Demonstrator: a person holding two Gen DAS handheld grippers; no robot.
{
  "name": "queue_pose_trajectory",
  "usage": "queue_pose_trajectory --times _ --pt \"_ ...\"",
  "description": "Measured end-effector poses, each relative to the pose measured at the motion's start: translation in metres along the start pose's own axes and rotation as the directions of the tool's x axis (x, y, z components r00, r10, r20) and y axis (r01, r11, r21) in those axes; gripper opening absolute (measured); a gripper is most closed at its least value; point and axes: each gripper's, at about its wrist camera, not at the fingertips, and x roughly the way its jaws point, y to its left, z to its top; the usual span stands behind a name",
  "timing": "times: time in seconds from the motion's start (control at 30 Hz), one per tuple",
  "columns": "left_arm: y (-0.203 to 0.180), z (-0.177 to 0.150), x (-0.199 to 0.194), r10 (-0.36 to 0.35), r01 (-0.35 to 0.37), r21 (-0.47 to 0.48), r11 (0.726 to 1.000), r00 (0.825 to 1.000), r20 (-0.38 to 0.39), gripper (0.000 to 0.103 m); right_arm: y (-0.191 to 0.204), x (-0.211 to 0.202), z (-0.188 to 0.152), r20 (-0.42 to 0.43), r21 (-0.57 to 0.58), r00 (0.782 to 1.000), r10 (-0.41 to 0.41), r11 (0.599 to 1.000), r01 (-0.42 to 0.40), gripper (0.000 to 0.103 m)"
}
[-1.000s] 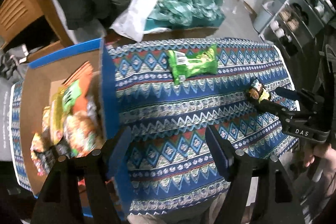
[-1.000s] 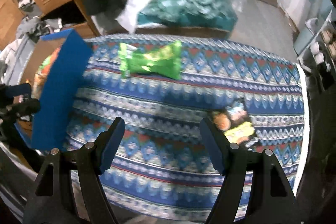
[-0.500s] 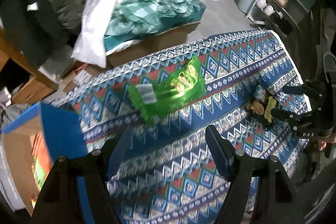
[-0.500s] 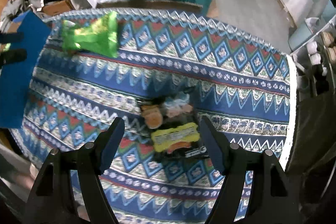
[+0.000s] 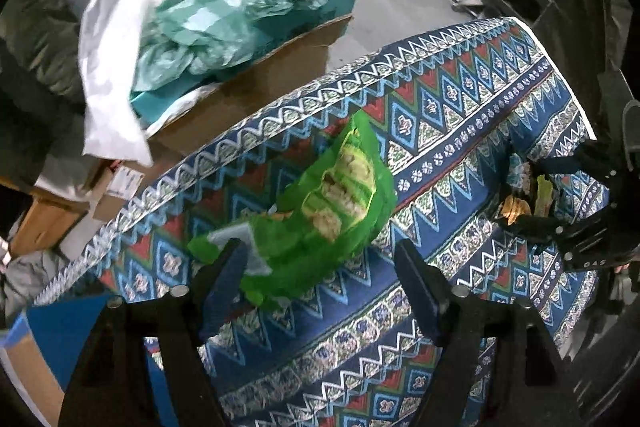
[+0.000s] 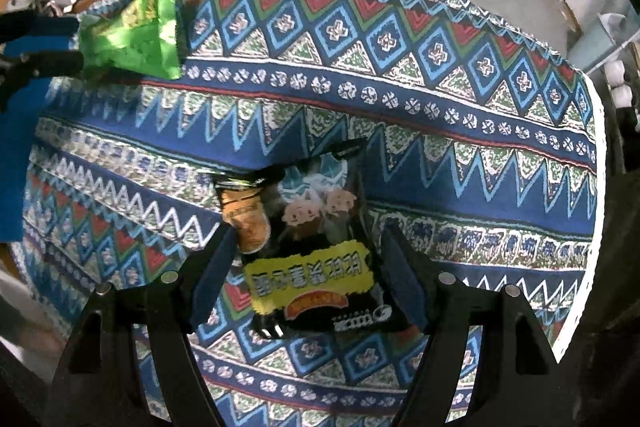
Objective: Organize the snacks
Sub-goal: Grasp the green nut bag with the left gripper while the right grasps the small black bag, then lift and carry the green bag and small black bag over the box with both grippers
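Behind patterned tablecloth point(image 5: 460, 131), teal plastic point(image 5: 240, 3) fills cardboard box point(image 5: 280, 75).

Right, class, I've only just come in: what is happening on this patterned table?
A person is tidying snacks with a gripper in each hand. The left gripper, its jaws just opening wider, hangs over the green snack bag. The right gripper straddles the black snack packet, open. Both snacks lie on the patterned tablecloth, neither gripped yet.
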Motion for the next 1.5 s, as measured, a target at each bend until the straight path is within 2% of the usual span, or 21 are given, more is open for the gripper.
queue_pose_trajectory --times 0.13,0.3,0.47,0.67,0.77,0.8,0.87,0.93,1.17,1.5 --pt "-0.006 0.007 0.007 -0.005 0.005 0.068 0.998 1.000 -0.013 0.080 0.001 0.012 0.000 -0.023 -0.006 1.000 0.006 1.000 -0.006 0.074" --pt "-0.018 0.010 0.018 0.037 -0.033 0.166 0.985 0.999 -0.020 0.086 0.009 0.025 -0.002 -0.038 -0.028 0.999 -0.016 1.000 0.015 0.075" --pt "-0.031 0.007 0.030 0.100 -0.091 0.271 0.958 0.995 -0.017 0.086 0.022 0.031 -0.004 -0.030 -0.074 0.996 -0.080 0.994 0.077 0.075" --pt "-0.035 0.007 0.046 0.181 -0.168 0.318 0.933 0.983 -0.010 0.086 0.023 0.033 -0.004 -0.022 -0.046 0.995 -0.097 0.994 0.096 0.074" --pt "-0.031 0.011 0.056 0.182 -0.162 0.297 0.941 0.982 -0.041 0.085 0.025 0.032 0.000 -0.012 -0.020 0.996 -0.085 0.996 0.085 0.064" --pt "-0.029 0.011 0.061 0.175 -0.151 0.277 0.949 0.983 -0.063 0.081 0.024 0.030 0.005 -0.008 -0.002 0.997 -0.073 0.997 0.073 0.064" --pt "-0.026 0.013 0.064 0.147 -0.124 0.239 0.963 0.986 -0.084 0.064 0.022 0.031 0.004 -0.002 0.023 0.998 -0.066 0.998 0.066 0.064" --pt "-0.024 0.014 0.062 0.120 -0.102 0.199 0.975 0.989 -0.085 0.058 0.024 0.033 0.003 0.000 0.035 0.998 -0.067 0.997 0.067 0.063" --pt "-0.032 -0.002 0.060 0.123 -0.113 0.146 0.983 0.990 -0.062 0.052 0.028 0.024 -0.001 0.036 0.058 0.998 -0.059 0.997 0.057 0.063" --pt "-0.040 -0.038 0.041 0.115 -0.117 -0.026 0.993 0.992 -0.061 0.043 0.037 -0.002 0.019 0.086 0.117 0.995 -0.056 0.992 0.046 0.063"
